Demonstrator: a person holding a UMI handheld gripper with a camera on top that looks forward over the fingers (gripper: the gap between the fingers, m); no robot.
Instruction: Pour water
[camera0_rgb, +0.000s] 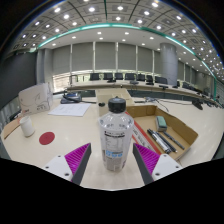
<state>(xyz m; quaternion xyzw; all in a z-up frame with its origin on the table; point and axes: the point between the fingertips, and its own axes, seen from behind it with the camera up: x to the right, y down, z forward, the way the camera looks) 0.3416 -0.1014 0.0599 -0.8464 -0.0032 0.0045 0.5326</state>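
On the wooden bench (60, 140), near its front edge, the capped water bottle (116, 130) stands upright with its long axis vertical, between the parted fingers of the tool (112, 158), a gap at each side.

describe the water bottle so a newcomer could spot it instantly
On the light wooden table, look just ahead of the gripper: the water bottle stands upright between its open jaws, with a gap each side. It is clear plastic with a white cap and label, unlike the open cardboard box of tools beside it.
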